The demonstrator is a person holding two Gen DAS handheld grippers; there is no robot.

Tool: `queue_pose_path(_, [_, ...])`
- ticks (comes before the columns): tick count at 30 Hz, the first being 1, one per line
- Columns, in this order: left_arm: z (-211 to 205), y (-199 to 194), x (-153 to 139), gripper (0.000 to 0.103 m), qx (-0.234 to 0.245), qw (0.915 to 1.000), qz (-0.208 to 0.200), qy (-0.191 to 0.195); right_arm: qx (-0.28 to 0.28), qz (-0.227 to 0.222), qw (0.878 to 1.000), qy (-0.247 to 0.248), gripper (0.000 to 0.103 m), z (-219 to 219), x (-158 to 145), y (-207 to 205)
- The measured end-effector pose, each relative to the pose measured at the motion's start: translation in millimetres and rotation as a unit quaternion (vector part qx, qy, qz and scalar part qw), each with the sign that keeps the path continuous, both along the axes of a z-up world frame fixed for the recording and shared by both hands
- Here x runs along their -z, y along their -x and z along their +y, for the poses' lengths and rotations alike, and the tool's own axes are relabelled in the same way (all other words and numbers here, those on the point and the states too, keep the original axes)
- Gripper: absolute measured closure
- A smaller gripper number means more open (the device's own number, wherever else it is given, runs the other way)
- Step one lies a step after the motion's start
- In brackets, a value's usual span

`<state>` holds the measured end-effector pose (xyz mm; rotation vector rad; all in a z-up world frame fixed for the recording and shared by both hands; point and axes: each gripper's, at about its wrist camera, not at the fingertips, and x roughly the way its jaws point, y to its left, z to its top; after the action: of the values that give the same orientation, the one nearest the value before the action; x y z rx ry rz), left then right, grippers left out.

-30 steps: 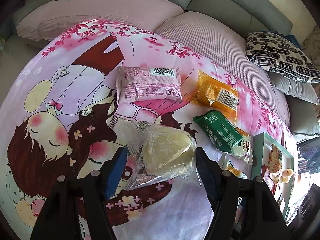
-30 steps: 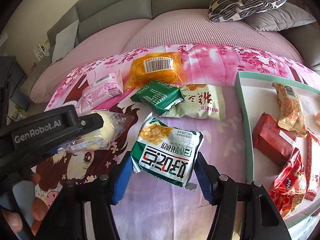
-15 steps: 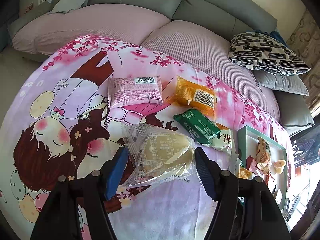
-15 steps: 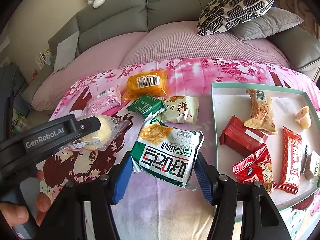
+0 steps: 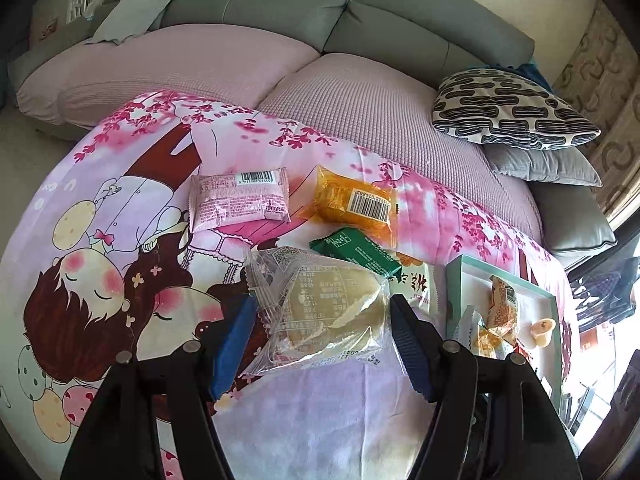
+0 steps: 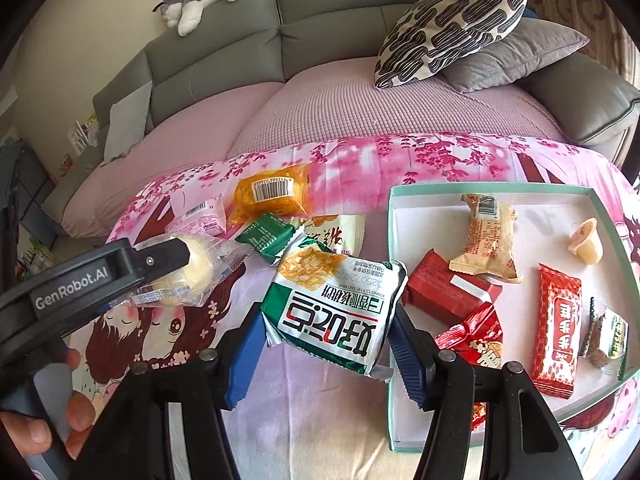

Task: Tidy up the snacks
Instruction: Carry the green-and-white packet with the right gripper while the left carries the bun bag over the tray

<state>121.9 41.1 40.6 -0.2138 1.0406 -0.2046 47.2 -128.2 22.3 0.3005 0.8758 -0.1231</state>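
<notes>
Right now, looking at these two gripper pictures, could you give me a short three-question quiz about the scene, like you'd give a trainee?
1. True or false: the left gripper is clamped on a clear-wrapped yellow bun.
2. Which packet does the right gripper hold? A) the orange packet B) the green-and-white packet C) the pink packet
3. Fill in: the small jelly cup sits inside the ____.

Key
1. True: both pads press the wrapper, and the bun hangs above the cartoon blanket.
2. B
3. Tray, the white one with a green rim.
</notes>
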Motion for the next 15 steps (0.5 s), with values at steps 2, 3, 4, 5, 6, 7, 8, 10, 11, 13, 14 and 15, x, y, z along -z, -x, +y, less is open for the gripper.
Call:
queue_pose_path(2, [-4.6,2.9,-3.3,0.033,0.006,1.0,-0.004,0.003,0.003,-0.007,1.0,-0.001,0.04,-4.3,-4.1,2.7])
queue_pose_path(3, [-7.5,4.6,-5.0,0.033,0.009,0.9999,-0.007,0.005,0.005,-0.009,1.0,-0.002,0.04,-6.8,-5.8,4.1])
queue_pose_path(4, [-10.6,6.0,-6.8,0.033,0.011,0.9999,-0.009,0.006,0.009,-0.012,1.0,-0.003,0.04,-9.8,-7.5,5.6])
queue_pose_path(5, [-14.3,7.8,-8.7,0.033,0.014,0.9998,-0.012,0.007,0.013,-0.014,1.0,-0.004,0.04,-13.1,-9.0,7.1])
queue_pose_path(6, [-18.6,9.7,-10.8,0.033,0.019,0.9997,-0.015,0.006,0.016,-0.016,1.0,-0.005,0.04,-16.7,-10.4,8.4])
queue_pose_path(7, [-23.3,11.4,-12.7,0.033,0.025,0.9995,-0.019,0.005,0.02,-0.018,1.0,-0.006,0.04,-20.7,-12.0,9.6])
queue_pose_path(8, [-28.1,13.5,-14.4,0.033,0.03,0.9993,-0.022,0.006,0.024,-0.02,0.999,-0.006,0.04,-24.7,-13.4,10.9])
queue_pose_path(10, [-36.9,16.8,-17.8,0.033,0.039,0.9988,-0.027,0.008,0.035,-0.023,0.999,-0.006,0.04,-34.8,-15.9,13.8])
queue_pose_path(11, [-41.2,18.2,-19.2,0.033,0.044,0.9986,-0.03,0.01,0.041,-0.024,0.999,-0.006,0.04,-40.7,-16.9,15.0])
queue_pose_path(13, [-50.4,20.6,-21.4,0.033,0.055,0.9978,-0.033,0.014,0.059,-0.023,0.998,-0.007,0.04,-54.9,-17.5,17.9])
queue_pose_path(14, [-54.6,21.8,-22.2,0.033,0.061,0.9974,-0.033,0.018,0.069,-0.022,0.997,-0.007,0.04,-63.2,-17.3,19.5])
queue_pose_path(15, [-59.1,22.8,-22.8,0.033,0.068,0.9969,-0.034,0.023,0.081,-0.021,0.996,-0.009,0.04,-72.0,-17.0,21.0])
